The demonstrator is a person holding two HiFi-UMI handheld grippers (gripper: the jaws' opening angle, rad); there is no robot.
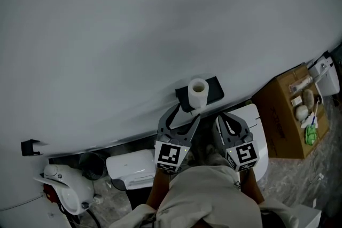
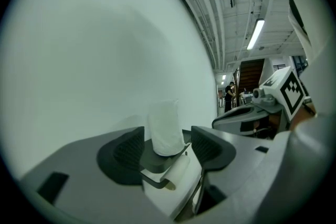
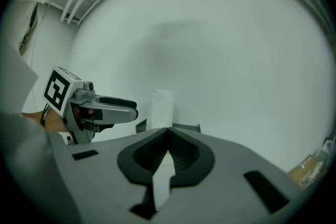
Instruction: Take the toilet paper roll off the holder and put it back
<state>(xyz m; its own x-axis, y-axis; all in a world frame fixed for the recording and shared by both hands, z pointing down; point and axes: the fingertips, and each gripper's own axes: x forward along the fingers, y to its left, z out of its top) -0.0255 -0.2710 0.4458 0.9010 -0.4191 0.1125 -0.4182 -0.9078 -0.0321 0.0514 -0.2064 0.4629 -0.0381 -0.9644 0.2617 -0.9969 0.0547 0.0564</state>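
My left gripper [image 2: 167, 147], jaws parted, frames the roll [image 2: 165, 128], probably not touching; right gripper [image 3: 168, 136] pinched closed. Light, squashy: squeeze its sides gently.

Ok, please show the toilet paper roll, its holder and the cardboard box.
toilet paper roll [image 1: 198, 97], head view, white side.
holder [image 1: 215, 88], head view, black shelf part.
cardboard box [image 1: 278, 120], head view, brown side.

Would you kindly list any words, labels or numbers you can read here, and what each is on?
None can be read.
Cardboard box: faint print on its side, too blurred.
Left marker cube and right marker cube: square patterns only, no letters.
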